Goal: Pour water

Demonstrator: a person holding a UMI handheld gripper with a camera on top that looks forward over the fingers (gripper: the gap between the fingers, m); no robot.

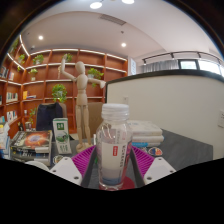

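Note:
A clear plastic water bottle (113, 150) with a white cap and a red label stands upright between my fingers. It holds water in its lower part. My gripper (113, 162) is shut on the bottle: the magenta pads (84, 158) press against it on both sides. The bottle's base is hidden low down between the fingers, so I cannot tell whether it rests on anything. No cup or other vessel for the water is in view.
Beyond the fingers lies a grey table (186, 150). On it are a flat white stack (146, 129) behind the bottle and boxes and packets (32, 142) at the left. A wooden mannequin (80, 92) stands before plant shelves (45, 78). A white partition (172, 100) stands to the right.

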